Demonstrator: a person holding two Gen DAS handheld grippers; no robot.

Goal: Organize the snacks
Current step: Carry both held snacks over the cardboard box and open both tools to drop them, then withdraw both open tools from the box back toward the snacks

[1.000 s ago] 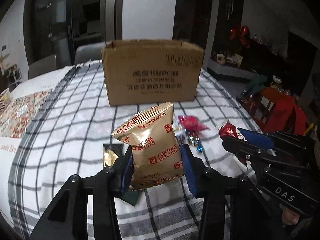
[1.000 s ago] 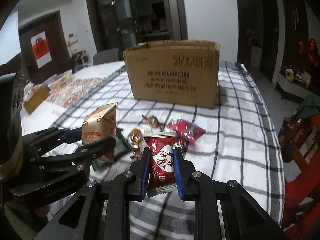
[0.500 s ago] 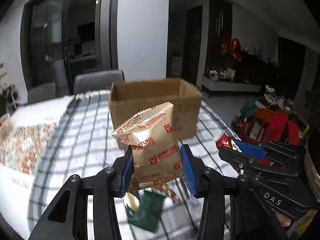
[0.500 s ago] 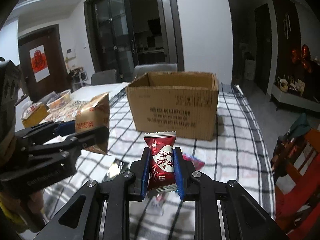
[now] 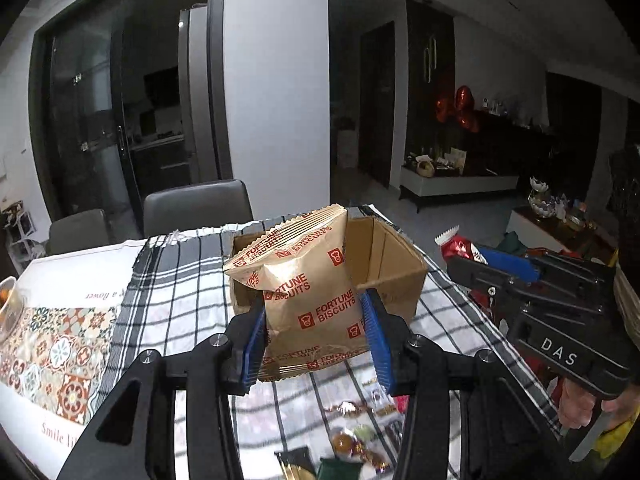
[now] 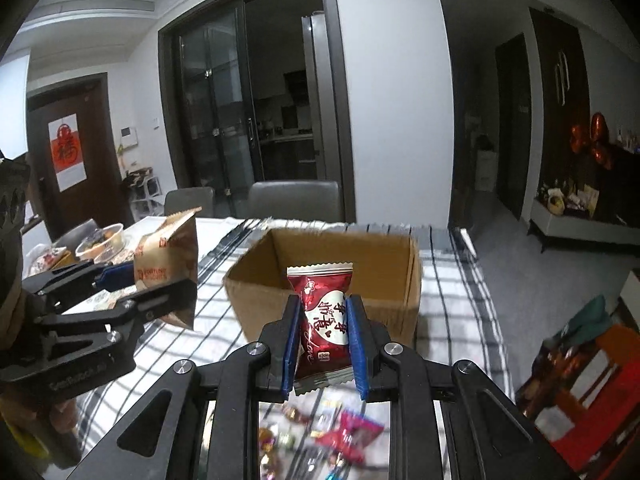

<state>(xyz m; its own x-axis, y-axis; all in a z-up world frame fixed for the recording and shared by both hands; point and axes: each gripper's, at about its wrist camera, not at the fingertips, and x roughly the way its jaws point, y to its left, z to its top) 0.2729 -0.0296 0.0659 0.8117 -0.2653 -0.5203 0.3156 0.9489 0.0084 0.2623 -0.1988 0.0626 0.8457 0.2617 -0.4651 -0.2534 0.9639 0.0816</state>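
Carrying step: the left gripper (image 5: 316, 344) clamps a Fortune Biscuits packet (image 5: 308, 292), the right gripper (image 6: 324, 344) a red candy packet (image 6: 324, 320), both aloft before the open cardboard box (image 6: 332, 276). Next, move over its opening and release.

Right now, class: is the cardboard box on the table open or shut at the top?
Open. The cardboard box shows its inner walls in both wrist views, no flaps over the top. Its floor is hidden, so contents cannot be told.
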